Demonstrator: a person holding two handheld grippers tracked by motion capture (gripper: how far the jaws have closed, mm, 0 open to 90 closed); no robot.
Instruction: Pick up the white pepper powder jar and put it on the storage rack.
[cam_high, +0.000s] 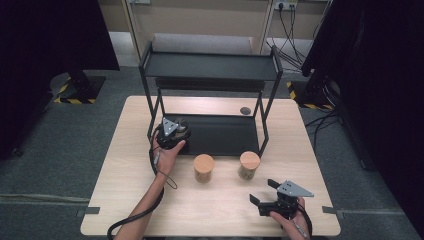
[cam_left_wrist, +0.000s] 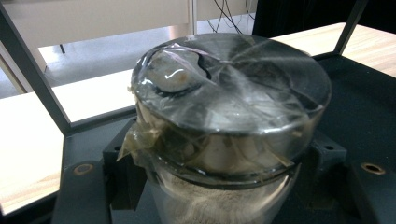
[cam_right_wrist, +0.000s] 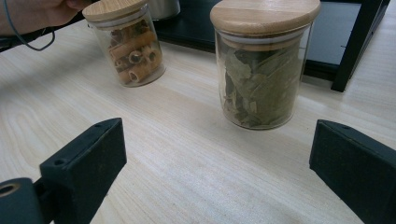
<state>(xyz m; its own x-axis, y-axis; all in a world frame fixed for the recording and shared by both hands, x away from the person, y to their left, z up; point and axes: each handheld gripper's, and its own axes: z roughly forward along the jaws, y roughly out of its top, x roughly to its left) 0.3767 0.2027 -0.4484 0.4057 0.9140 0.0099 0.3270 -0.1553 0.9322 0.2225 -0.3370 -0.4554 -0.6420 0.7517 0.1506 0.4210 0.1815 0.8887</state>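
Note:
My left gripper (cam_high: 173, 132) is shut on a glass jar (cam_left_wrist: 229, 98) with a dark round lid under clear film. The jar is upright over the left end of the black rack's lower shelf (cam_high: 222, 135); whether it rests on the shelf I cannot tell. The black jaws press on the jar's sides below the lid in the left gripper view. My right gripper (cam_high: 263, 191) stands open near the table's front right, nothing between its jaws (cam_right_wrist: 219, 158). In front of it stand two wooden-lidded jars: one with brown tubes (cam_high: 203, 167) (cam_right_wrist: 133, 46), one with dried leaves (cam_high: 249, 165) (cam_right_wrist: 261, 74).
The black two-level rack (cam_high: 210, 65) stands at the back middle of the wooden table (cam_high: 130, 190); its front right leg (cam_right_wrist: 357, 42) is just behind the leaf jar. A cable (cam_high: 135, 215) trails from the left gripper. Grey floor surrounds the table.

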